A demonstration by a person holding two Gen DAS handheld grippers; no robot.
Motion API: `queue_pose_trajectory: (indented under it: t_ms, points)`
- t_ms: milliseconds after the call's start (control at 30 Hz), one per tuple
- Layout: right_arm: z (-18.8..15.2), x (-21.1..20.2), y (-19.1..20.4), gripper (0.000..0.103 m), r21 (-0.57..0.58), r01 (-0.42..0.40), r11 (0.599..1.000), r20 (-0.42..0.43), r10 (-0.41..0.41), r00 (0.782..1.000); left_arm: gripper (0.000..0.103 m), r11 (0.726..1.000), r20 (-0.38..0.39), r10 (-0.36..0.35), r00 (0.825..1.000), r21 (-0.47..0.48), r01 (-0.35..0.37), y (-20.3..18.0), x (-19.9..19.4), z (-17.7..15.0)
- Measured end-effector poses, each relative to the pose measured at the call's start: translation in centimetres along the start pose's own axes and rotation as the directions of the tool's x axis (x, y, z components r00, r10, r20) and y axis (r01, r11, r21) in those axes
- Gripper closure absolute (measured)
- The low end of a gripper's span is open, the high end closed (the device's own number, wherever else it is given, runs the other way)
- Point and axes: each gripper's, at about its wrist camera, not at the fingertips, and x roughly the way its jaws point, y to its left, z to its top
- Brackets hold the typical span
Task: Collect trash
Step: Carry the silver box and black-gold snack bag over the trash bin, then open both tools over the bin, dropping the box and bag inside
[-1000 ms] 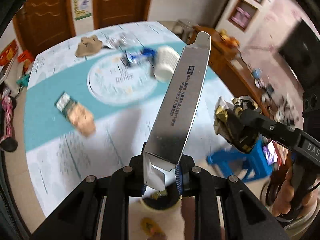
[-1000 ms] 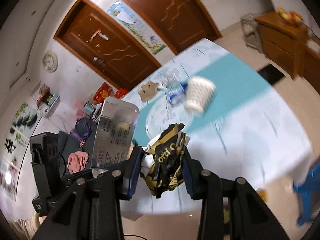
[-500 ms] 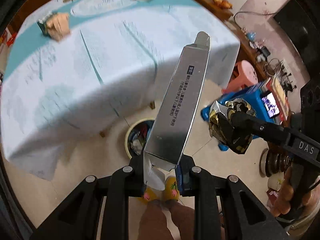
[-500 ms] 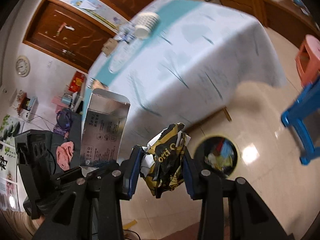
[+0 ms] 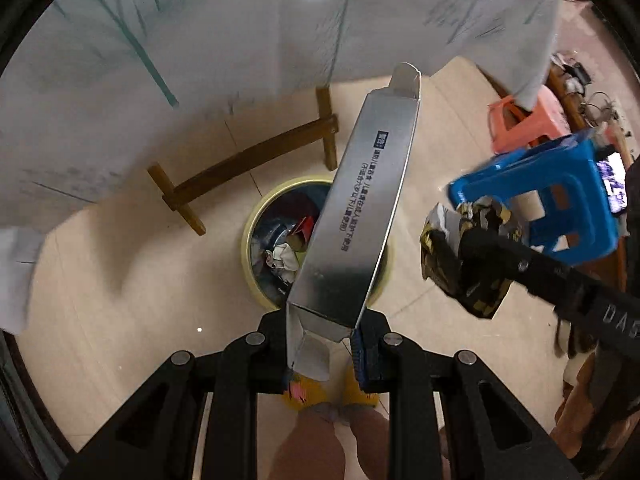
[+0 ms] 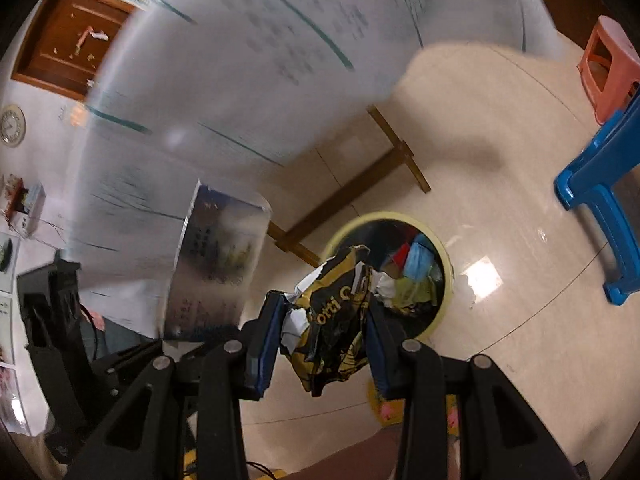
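Left wrist view. My left gripper point(image 5: 326, 350) is clamped on the open near end of a long silver carton point(image 5: 360, 220), which sticks out forward and crosses over the bin point(image 5: 256, 220) on the floor. Bin has a pale yellow rim and already holds crumpled paper and red scraps. To the right my right gripper point(image 5: 472, 264) comes in from the side, closed on a crumpled black-and-gold wrapper point(image 5: 444, 264); wrapper sits right of the bin. Tablecloth point(image 5: 200, 40) hangs across the top, with a wooden table brace point(image 5: 248, 164) under it, just behind the bin. Blue stool point(image 5: 560, 200) and pink stool point(image 5: 524, 124) at right. My feet in yellow slippers show below the jaws.

Right wrist view. My right gripper point(image 6: 320, 336) pinches the wrapper point(image 6: 332, 320) between both blue pads, jaws held apart only by the wad. Bin point(image 6: 446, 268) lies just beyond it, partly hidden by the wrapper; blue and red scraps inside. Carton point(image 6: 216, 264) stands at left, blurred, held in the left gripper point(image 6: 176, 346). Tablecloth point(image 6: 260, 60) fills the top. Blue stool point(image 6: 600, 200) at right edge, pink stool point(image 6: 608, 64) above it. Floor point(image 6: 520, 340) is glossy beige tile.
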Motion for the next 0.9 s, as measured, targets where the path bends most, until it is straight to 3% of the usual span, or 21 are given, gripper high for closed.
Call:
queue_pose_trajectory:
  t_ms: [200,433,467,533,600,733,900]
  points:
    - [-0.2,6.3,-2.1,0.064,-0.056,0.032,0.998,-0.007,-0.033,0.999,0.082,1.0,-0.02,0.009,1.0,-0.02,-0.01,0.6,6.6,-0.3]
    - [0.1,11.1,-3.1,0.062,-0.102,0.053,0.993,-0.019,-0.055,0.998,0.079,1.0,-0.032,0.015,0.999,-0.015,-0.015,1.4,10.8,0.5]
    - [0.0,11.4,-3.2,0.06,-0.106,0.051,0.993,-0.025,-0.054,0.998,0.076,1.0,-0.028,0.022,0.999,-0.015,-0.022,1.6,11.1,0.5]
    - [0.0,12.5,-3.4,0.058,-0.108,0.044,0.993,-0.047,-0.049,0.998,0.05,0.999,-0.018,0.038,0.999,-0.024,-0.039,2.0,11.4,0.5]
    - [0.0,13.2,-3.6,0.057,-0.109,0.043,0.993,-0.055,-0.049,0.997,0.038,0.998,0.002,0.055,0.998,-0.044,-0.055,3.0,10.8,1.2]
    - [-0.1,13.7,-3.5,0.055,-0.118,0.047,0.992,-0.056,-0.054,0.997,0.035,0.995,0.021,0.076,0.997,-0.071,-0.074,4.0,11.0,0.9]
    - [-0.1,13.0,-2.9,0.043,-0.142,0.076,0.987,-0.019,-0.08,0.997,0.019,0.991,0.071,0.088,0.994,-0.107,-0.08,5.3,10.5,1.0]
